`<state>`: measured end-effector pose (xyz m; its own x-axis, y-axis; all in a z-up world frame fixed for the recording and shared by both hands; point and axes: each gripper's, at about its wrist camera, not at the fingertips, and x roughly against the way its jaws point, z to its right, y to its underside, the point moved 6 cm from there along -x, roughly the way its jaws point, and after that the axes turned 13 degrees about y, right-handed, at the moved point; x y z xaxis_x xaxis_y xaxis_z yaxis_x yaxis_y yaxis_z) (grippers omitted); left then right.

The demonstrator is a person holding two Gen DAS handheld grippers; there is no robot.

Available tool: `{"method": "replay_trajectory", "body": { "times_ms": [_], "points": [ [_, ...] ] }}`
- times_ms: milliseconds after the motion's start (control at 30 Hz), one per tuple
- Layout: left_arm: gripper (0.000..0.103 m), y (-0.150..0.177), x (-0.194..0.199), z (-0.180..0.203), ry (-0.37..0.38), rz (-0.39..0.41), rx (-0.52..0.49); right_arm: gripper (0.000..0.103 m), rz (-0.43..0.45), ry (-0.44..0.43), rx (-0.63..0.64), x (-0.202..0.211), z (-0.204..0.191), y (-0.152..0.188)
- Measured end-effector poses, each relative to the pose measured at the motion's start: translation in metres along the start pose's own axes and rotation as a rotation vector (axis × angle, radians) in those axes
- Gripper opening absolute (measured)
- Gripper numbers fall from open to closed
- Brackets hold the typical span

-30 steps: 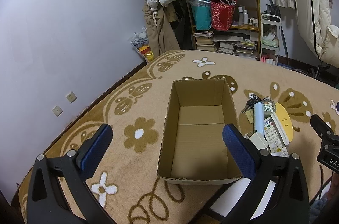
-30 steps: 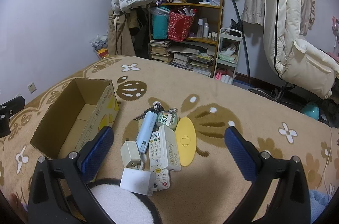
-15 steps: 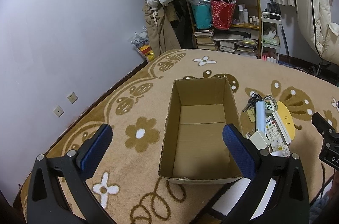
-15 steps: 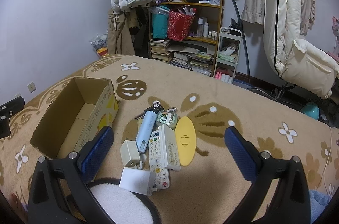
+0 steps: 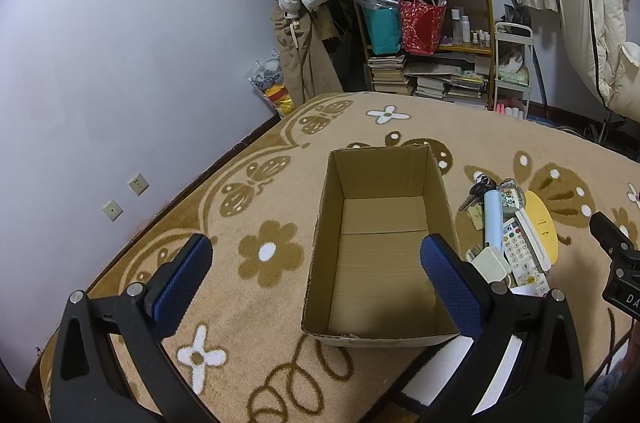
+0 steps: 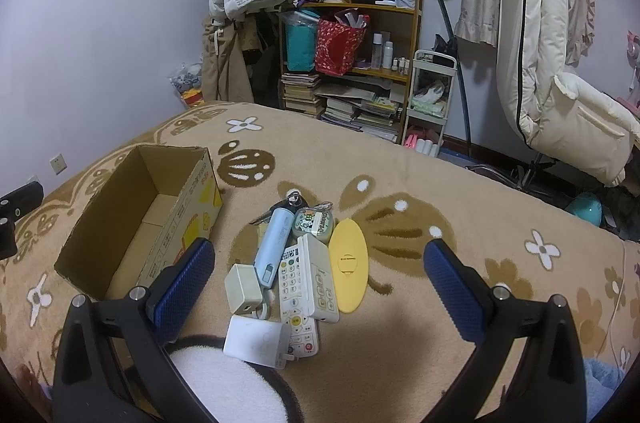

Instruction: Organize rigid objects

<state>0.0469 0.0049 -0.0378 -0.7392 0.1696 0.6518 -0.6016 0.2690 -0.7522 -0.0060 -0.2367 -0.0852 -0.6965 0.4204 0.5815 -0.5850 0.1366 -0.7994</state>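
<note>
An empty cardboard box (image 5: pixel 382 247) (image 6: pixel 140 219) lies open on the patterned carpet. To its right sits a pile of small items: a light blue tube (image 6: pixel 276 243), two white remotes (image 6: pixel 308 283), a yellow oval case (image 6: pixel 349 269), a white charger block (image 6: pixel 243 288), a flat white box (image 6: pixel 256 341), a green keychain (image 6: pixel 314 223) and keys (image 6: pixel 294 201). My left gripper (image 5: pixel 316 275) hangs open above the near end of the box. My right gripper (image 6: pixel 320 279) is open over the pile, holding nothing.
A cluttered bookshelf (image 6: pixel 352 63) with bags and stacked books stands at the back beside a small white cart (image 6: pixel 430 95). A cream chair (image 6: pixel 560 95) is at the far right. A wall (image 5: pixel 120 63) runs along the carpet's left edge.
Both views shift only slightly; the box and the pile stay where they were. Both grippers remain open.
</note>
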Motion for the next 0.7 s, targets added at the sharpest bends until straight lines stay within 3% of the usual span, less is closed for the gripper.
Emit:
{"method": "replay_trajectory", "body": {
  "times_ms": [700],
  "points": [
    [0.103, -0.004, -0.015, -0.011, -0.021, -0.051, 0.007, 0.103, -0.017, -0.013, 0.016, -0.008, -0.005, 0.008]
  ]
}}
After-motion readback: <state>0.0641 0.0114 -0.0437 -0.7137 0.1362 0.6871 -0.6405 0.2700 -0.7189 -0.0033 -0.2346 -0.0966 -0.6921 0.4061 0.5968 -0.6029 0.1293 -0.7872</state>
